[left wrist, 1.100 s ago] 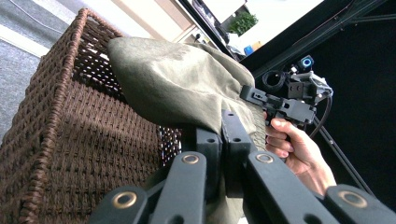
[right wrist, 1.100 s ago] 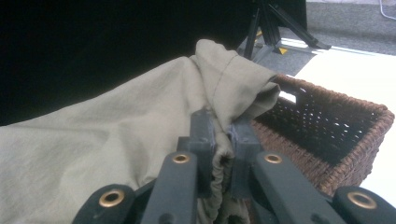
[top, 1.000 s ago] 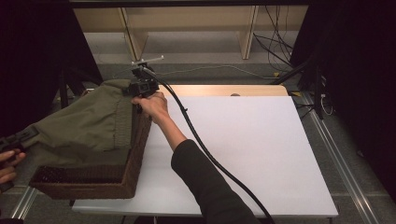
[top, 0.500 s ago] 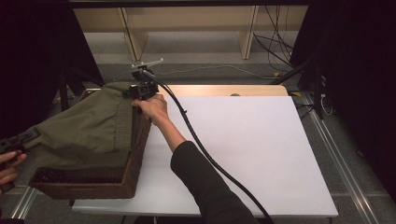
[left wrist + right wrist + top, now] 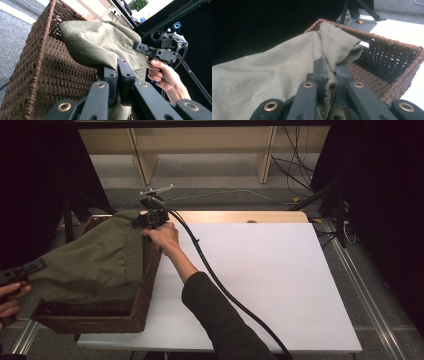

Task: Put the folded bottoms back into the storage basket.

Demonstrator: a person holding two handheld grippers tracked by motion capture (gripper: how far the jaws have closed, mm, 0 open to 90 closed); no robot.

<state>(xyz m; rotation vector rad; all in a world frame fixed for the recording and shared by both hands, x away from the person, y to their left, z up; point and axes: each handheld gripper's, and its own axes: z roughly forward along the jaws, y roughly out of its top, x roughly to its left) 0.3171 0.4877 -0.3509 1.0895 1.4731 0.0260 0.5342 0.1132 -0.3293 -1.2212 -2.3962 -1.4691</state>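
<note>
The olive cloth (image 5: 95, 260) hangs over the basket (image 5: 90, 317), stretched between left tool (image 5: 117, 75) and right tool (image 5: 331, 72), both clamped on it.

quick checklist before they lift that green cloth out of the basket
1. Left claw shut on the olive cloth: ok.
2. Right claw shut on the cloth's gathered edge: ok.
3. Cloth slung between both claws over the wicker basket: ok.
4. Cloth free of the basket weave: cannot tell, its underside is hidden.
5. White table beside the basket free as a landing spot: ok.
6. Right claw's cable trails across that table: not ok.
</note>
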